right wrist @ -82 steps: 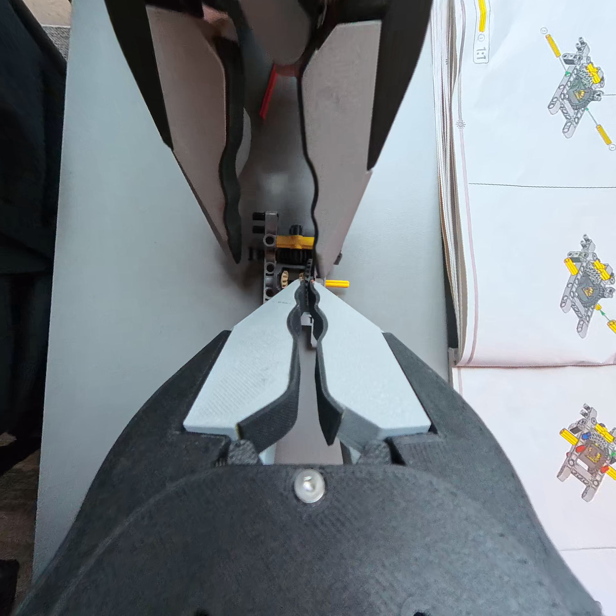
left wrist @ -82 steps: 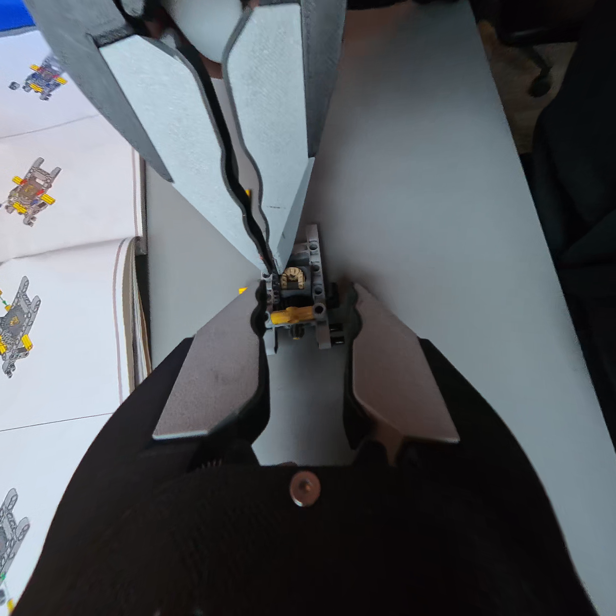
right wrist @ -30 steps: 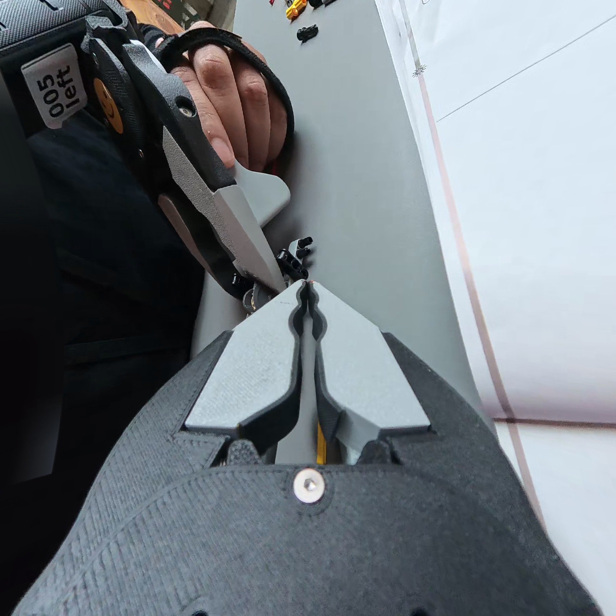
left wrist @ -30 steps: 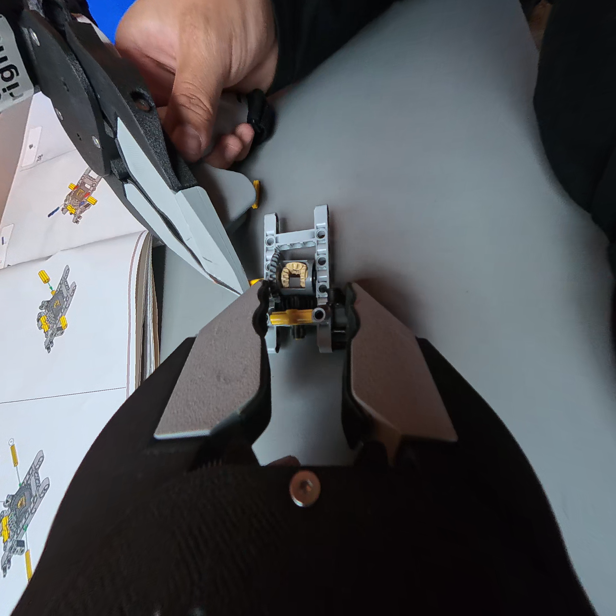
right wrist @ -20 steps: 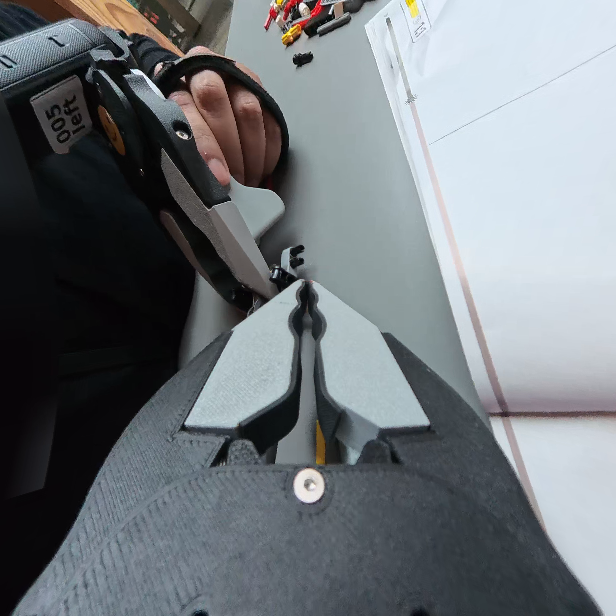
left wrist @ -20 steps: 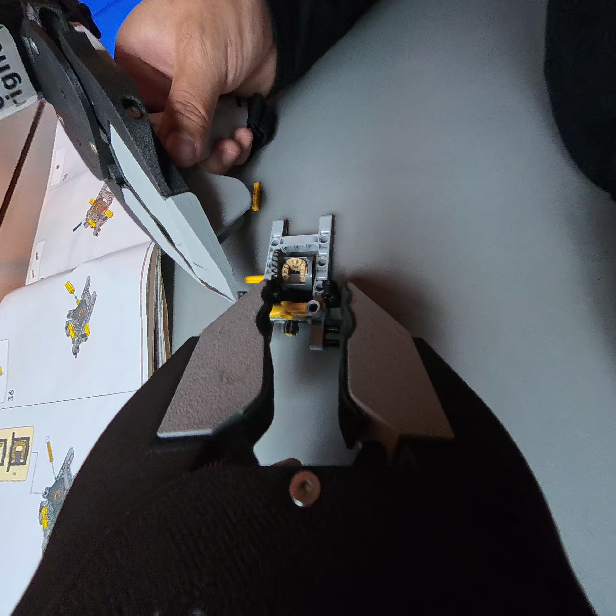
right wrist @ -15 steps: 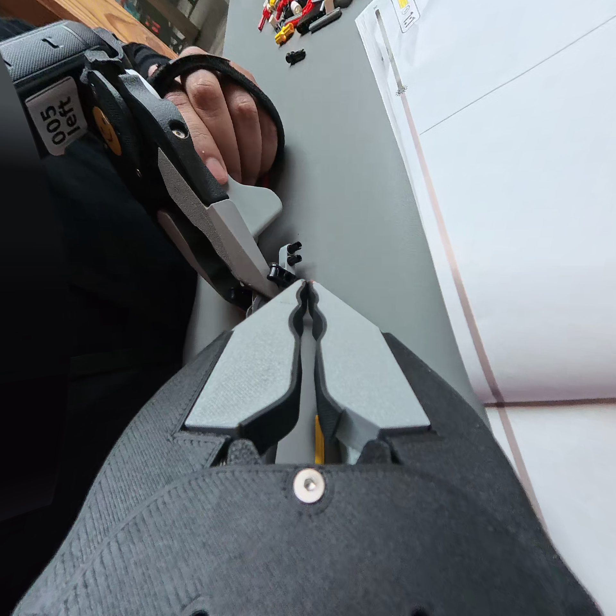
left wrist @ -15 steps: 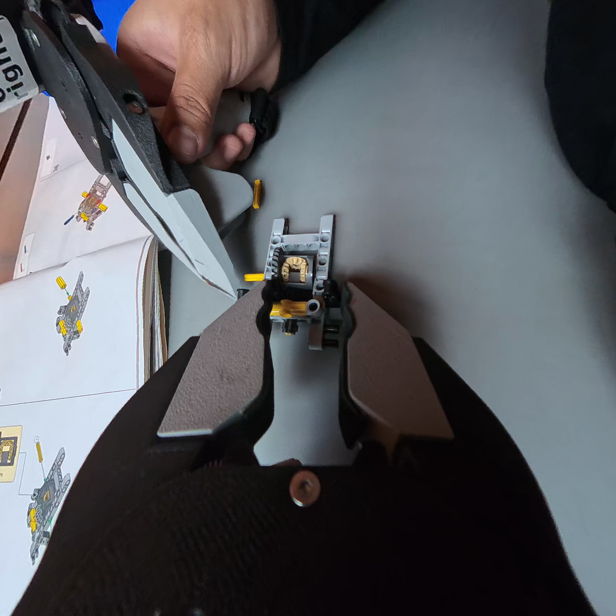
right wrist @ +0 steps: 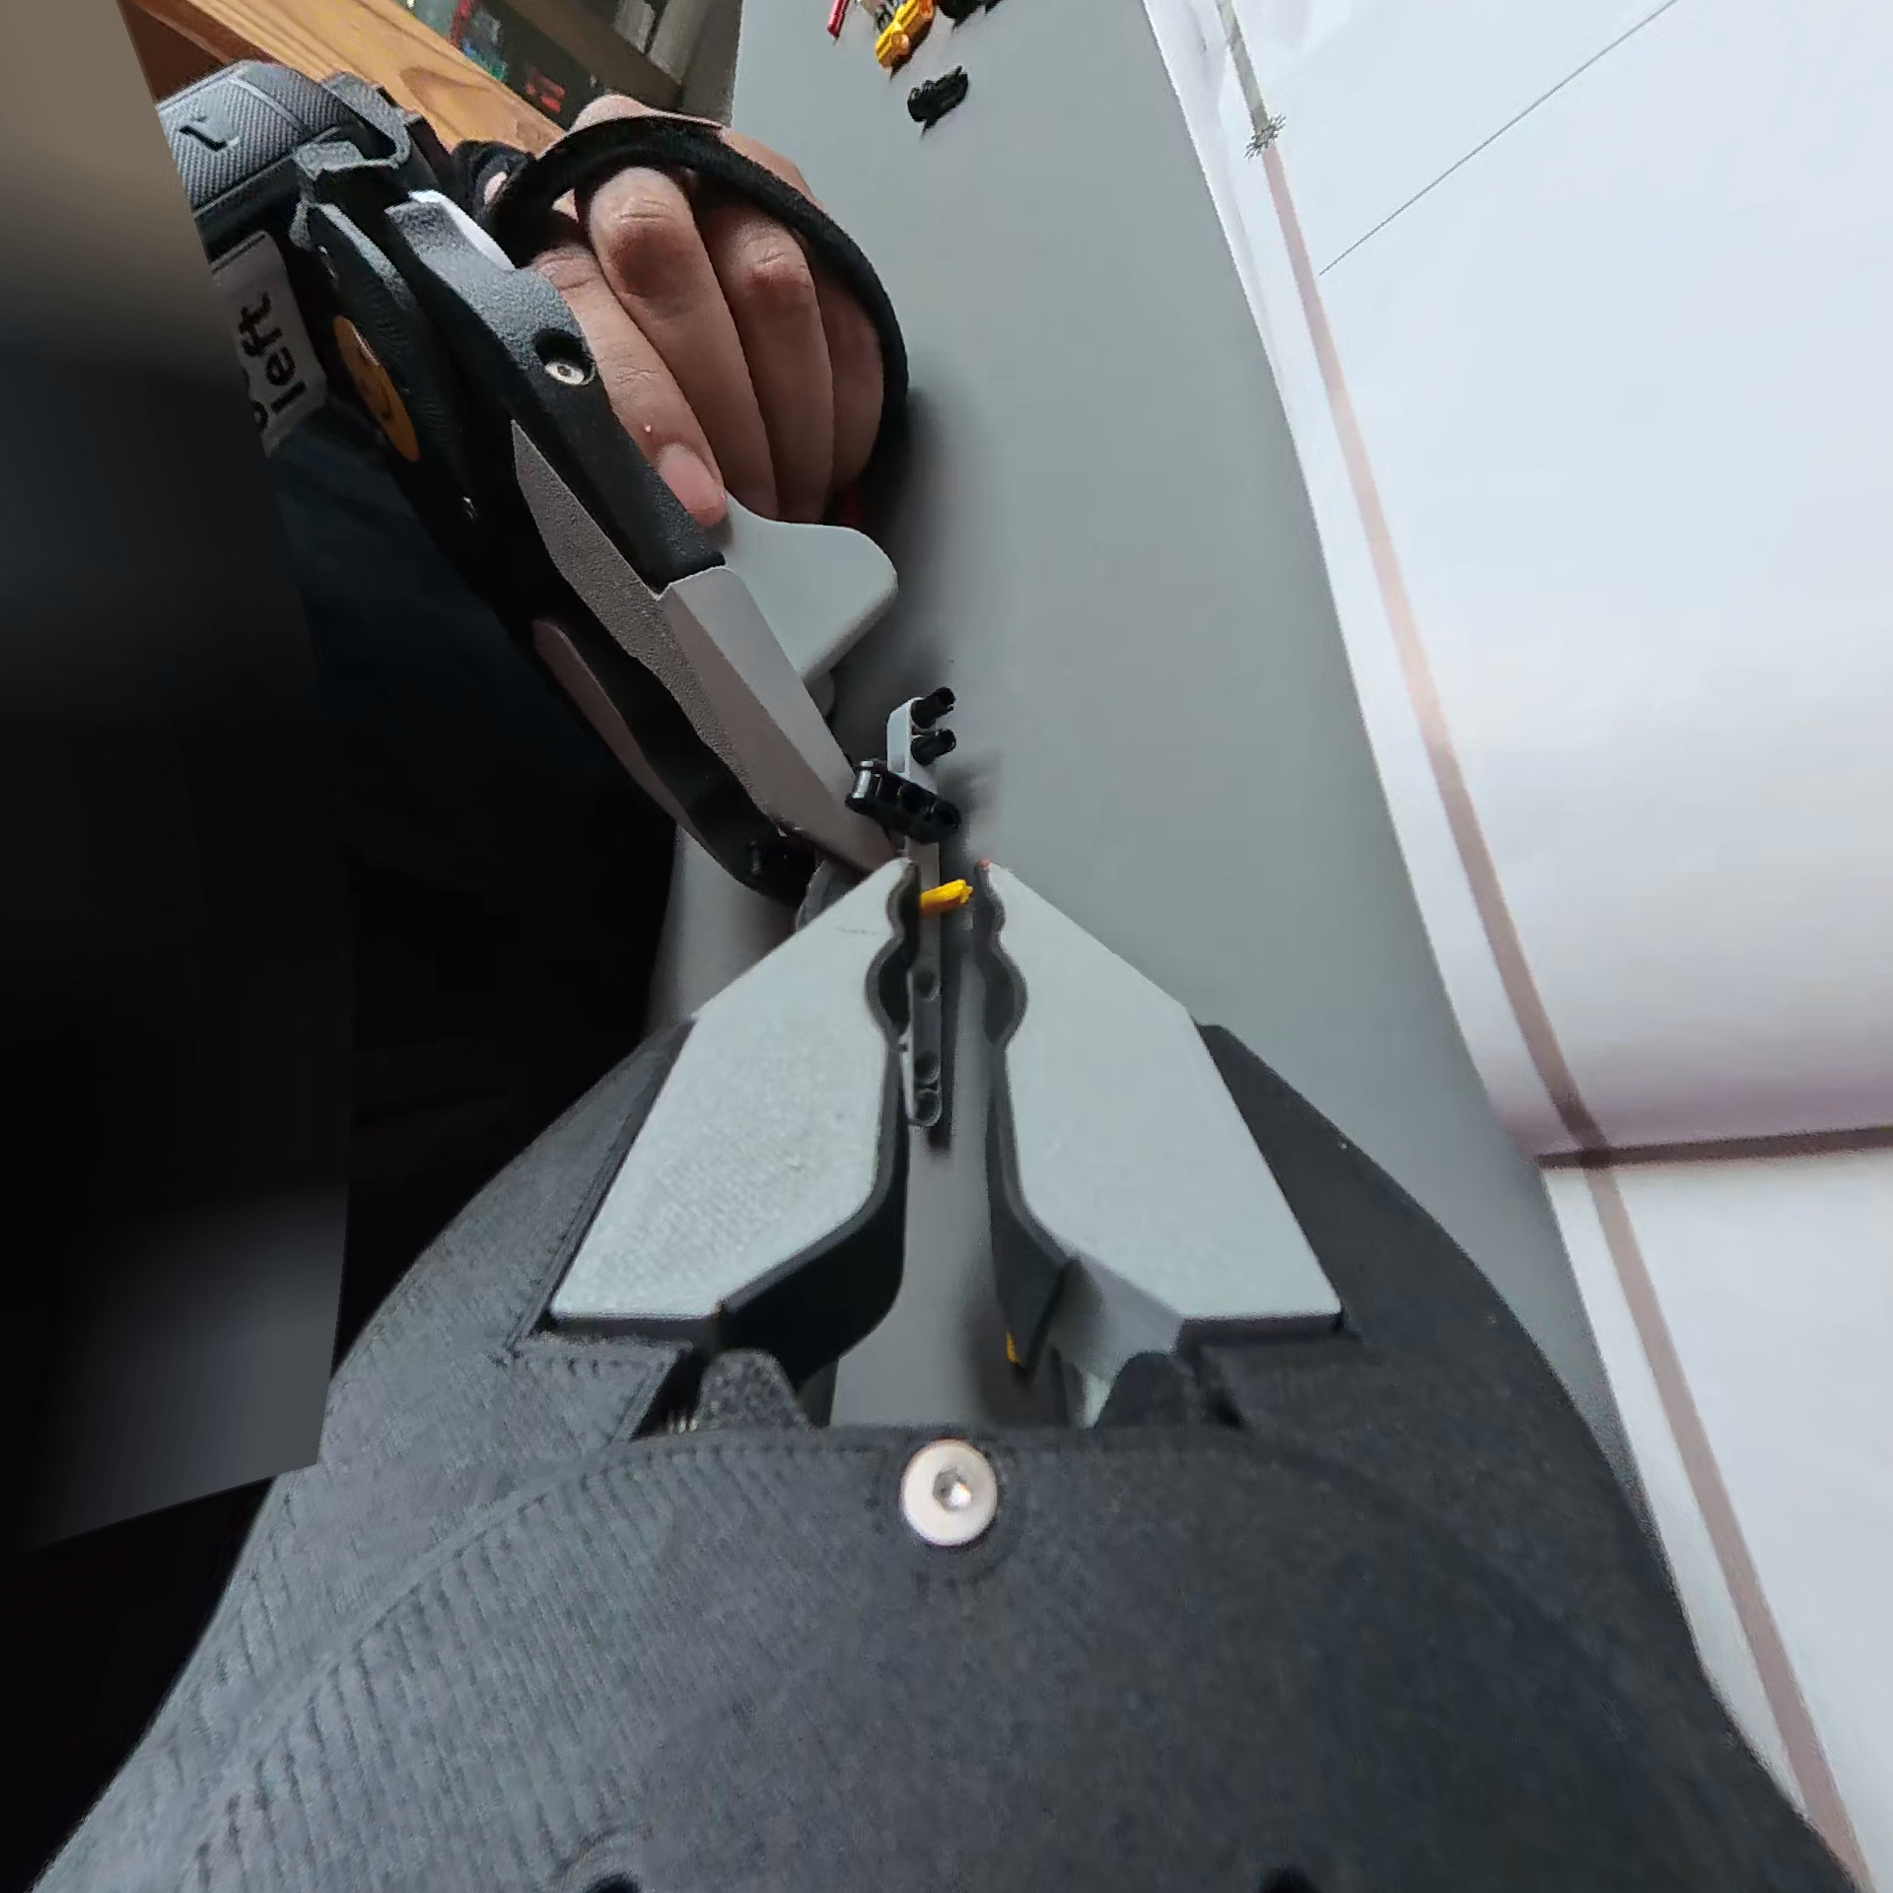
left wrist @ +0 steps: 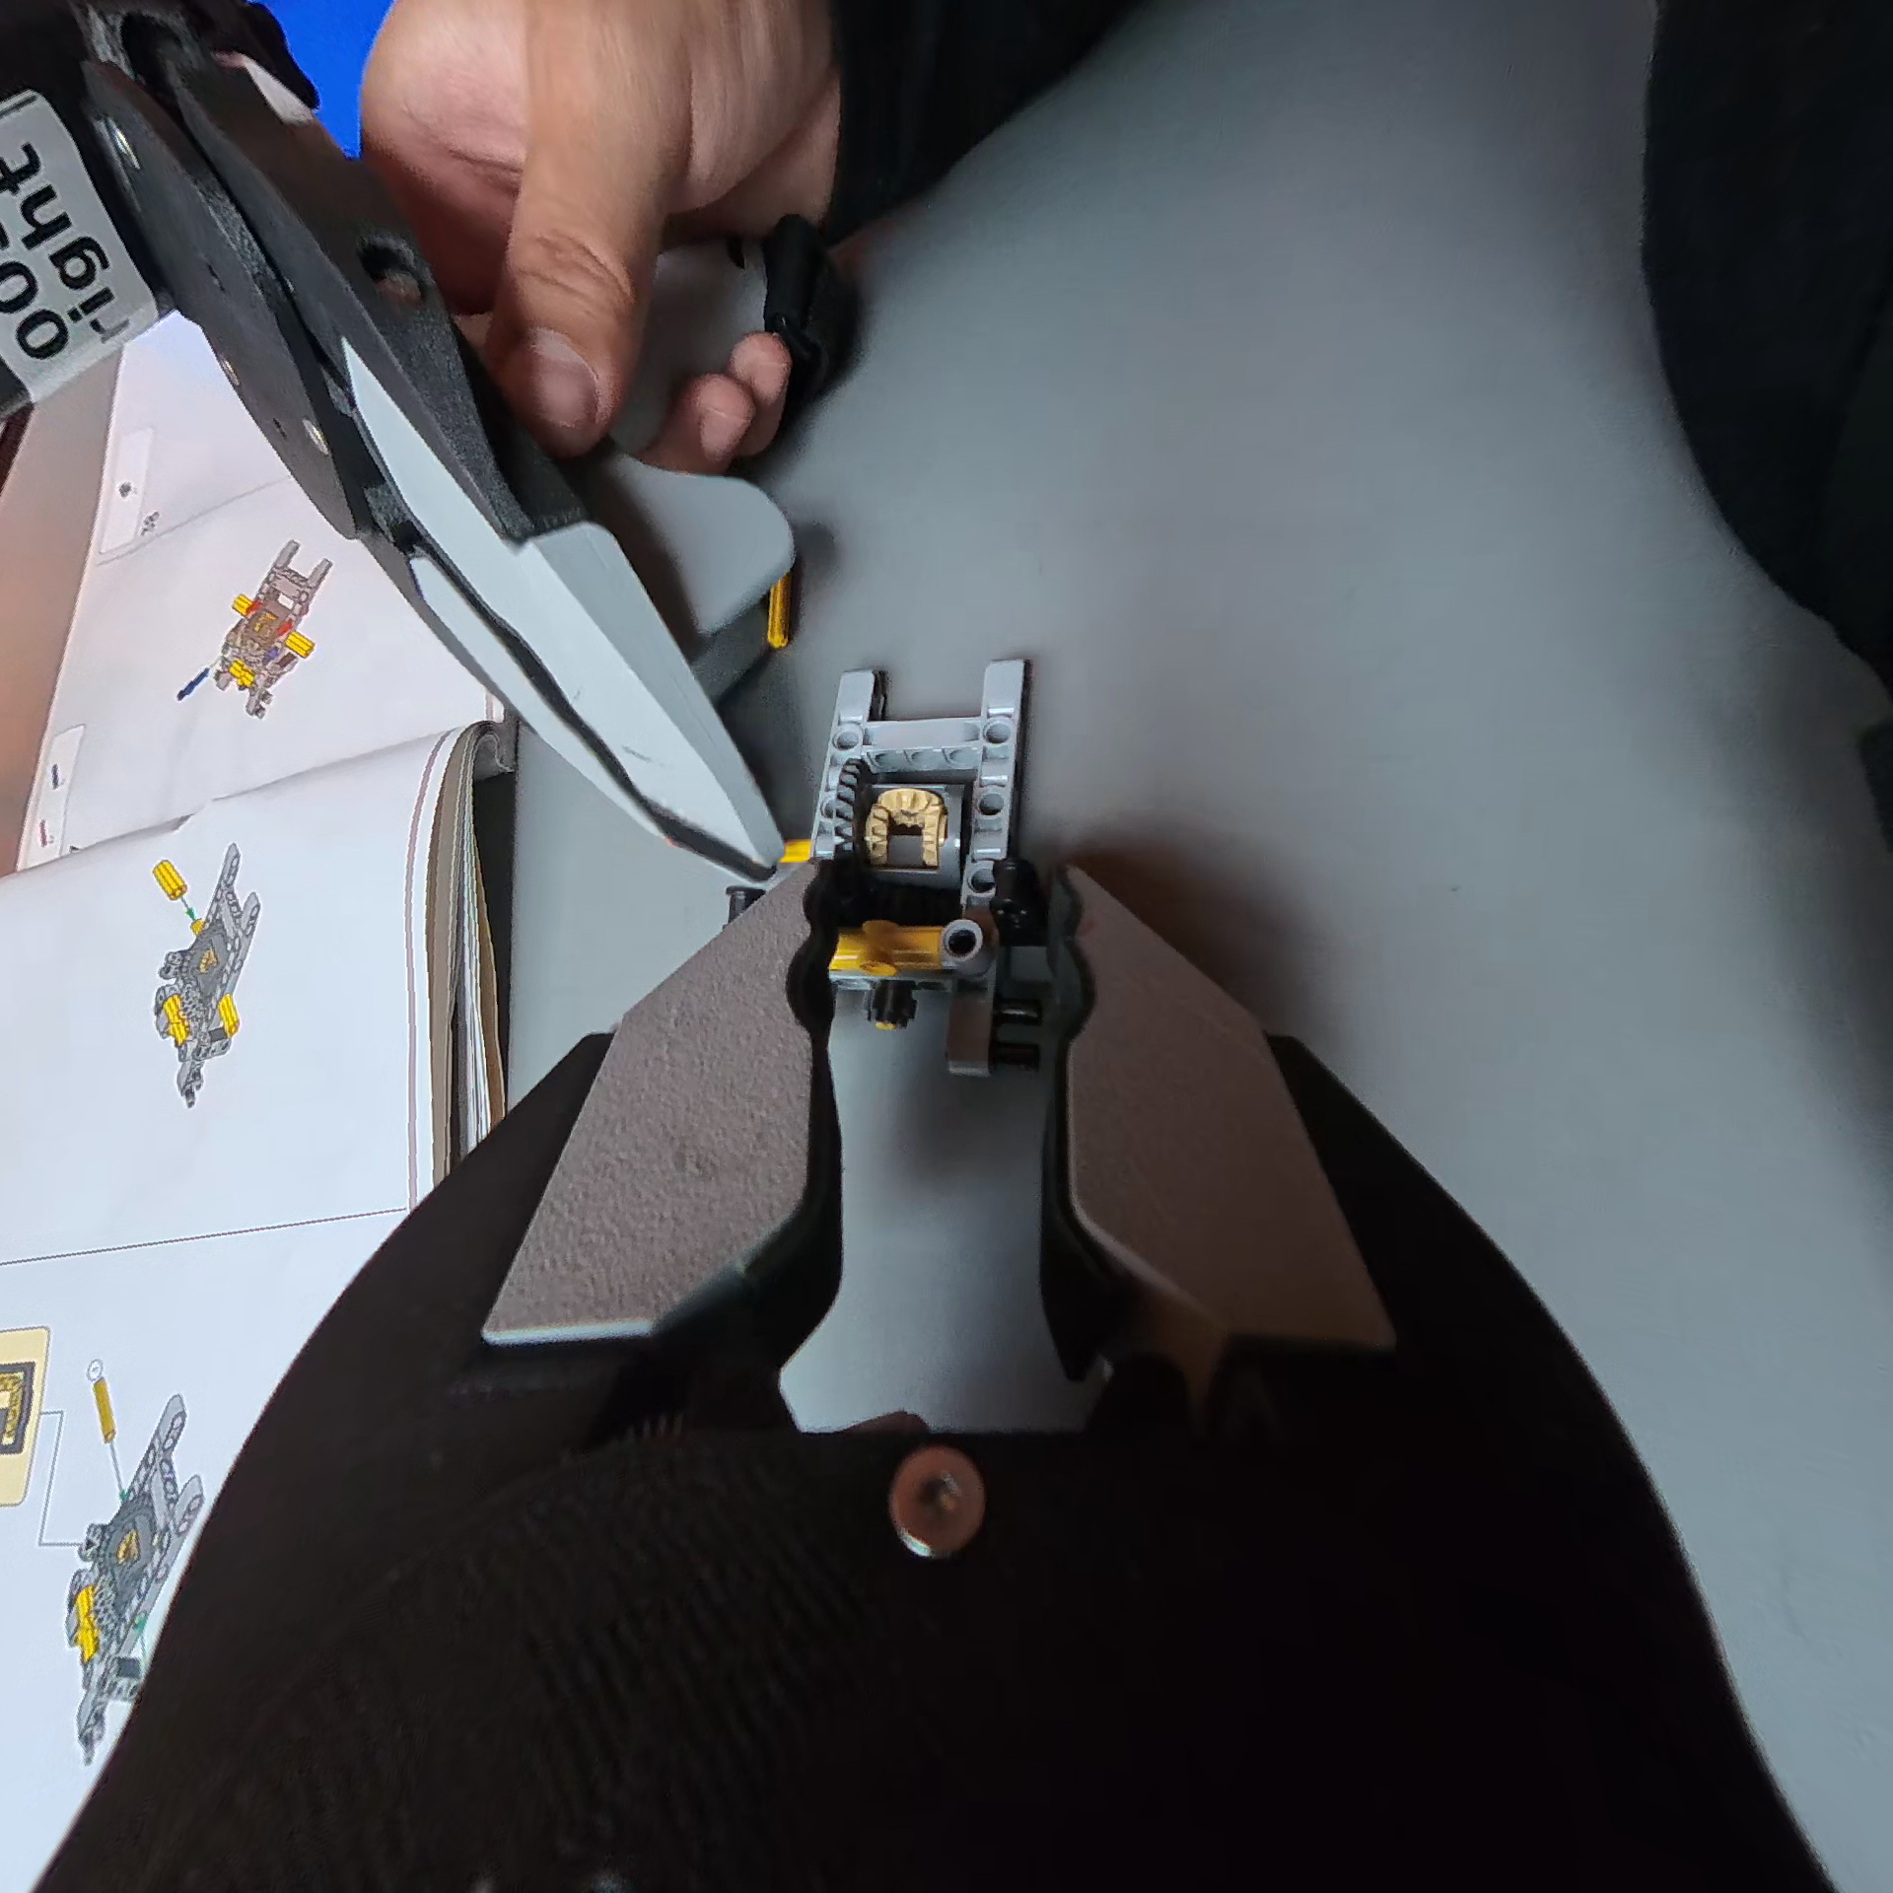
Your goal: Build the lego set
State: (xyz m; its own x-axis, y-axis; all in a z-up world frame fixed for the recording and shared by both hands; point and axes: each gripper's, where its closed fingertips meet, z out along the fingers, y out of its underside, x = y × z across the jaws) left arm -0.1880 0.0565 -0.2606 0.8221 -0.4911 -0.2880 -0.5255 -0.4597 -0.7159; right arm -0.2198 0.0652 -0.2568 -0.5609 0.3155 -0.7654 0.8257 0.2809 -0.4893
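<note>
the right gripper (right wrist: 948, 881), pinched together half a second ago, has parted slightly around the yellow pin (right wrist: 942, 896). left wrist view: the left gripper (left wrist: 932, 927) clamps the grey lego frame (left wrist: 922, 809) on the grey table (left wrist: 1332, 615). right wrist view: the pin sits in the frame's edge, between the tips.

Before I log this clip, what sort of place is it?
Probably a hobby or lab workbench: a plain grey table with an open instruction booklet, a half-built grey lego assembly, loose parts at the far end, and wooden shelving behind.
</note>
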